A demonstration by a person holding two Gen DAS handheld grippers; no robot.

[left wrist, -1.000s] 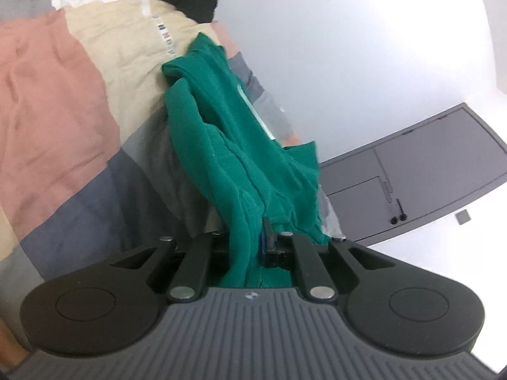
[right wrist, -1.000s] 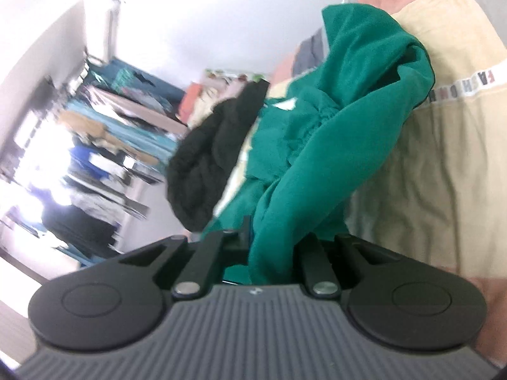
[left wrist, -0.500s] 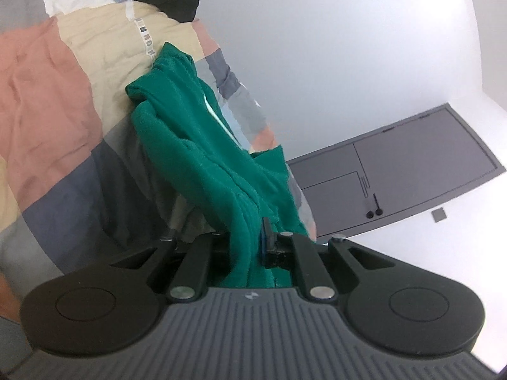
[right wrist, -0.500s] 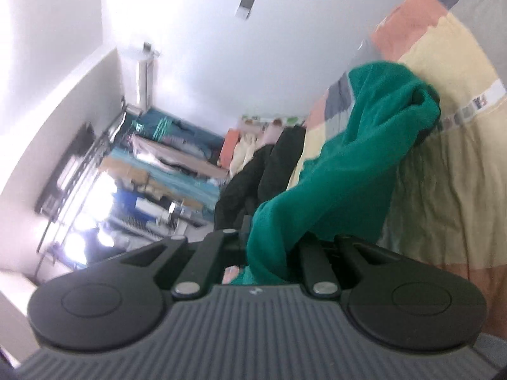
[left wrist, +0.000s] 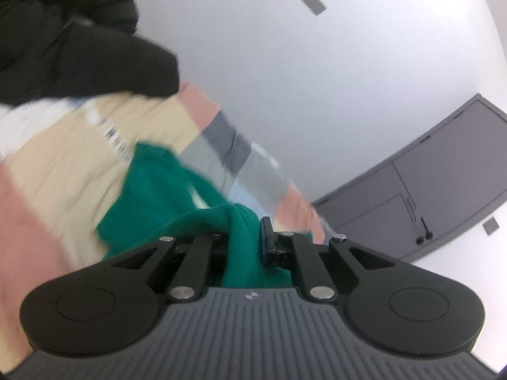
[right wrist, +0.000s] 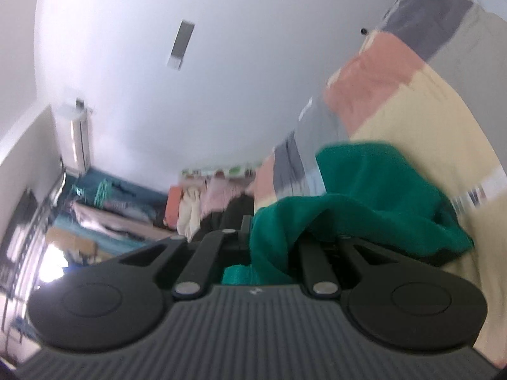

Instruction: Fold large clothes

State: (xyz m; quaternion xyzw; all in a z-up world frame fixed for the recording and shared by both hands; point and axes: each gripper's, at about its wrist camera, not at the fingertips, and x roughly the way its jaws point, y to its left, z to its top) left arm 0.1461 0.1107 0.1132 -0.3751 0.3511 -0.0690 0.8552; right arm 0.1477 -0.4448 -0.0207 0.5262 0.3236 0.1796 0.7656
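A green garment [left wrist: 158, 196] lies bunched on a patchwork bed cover [left wrist: 57, 177] of pink, cream and grey blocks. My left gripper [left wrist: 245, 237] is shut on a fold of its cloth, which runs out from between the fingers toward the bed. In the right wrist view the same green garment [right wrist: 374, 190] drapes over the right finger and spreads across the bed cover [right wrist: 427, 110]. My right gripper [right wrist: 269, 237] is shut on another fold of it. Both views are blurred by motion.
A black garment [left wrist: 79, 50] is piled at the far end of the bed. A grey door [left wrist: 443, 183] stands in the white wall to the right. In the right wrist view racks of hanging clothes [right wrist: 104, 209] and an air conditioner [right wrist: 77, 133] line the far side of the room.
Both grippers have risen and swung with the green garment still clamped. The garment has bunched closer to the fingers. More wall and the black pile now show, and both views have blurred.
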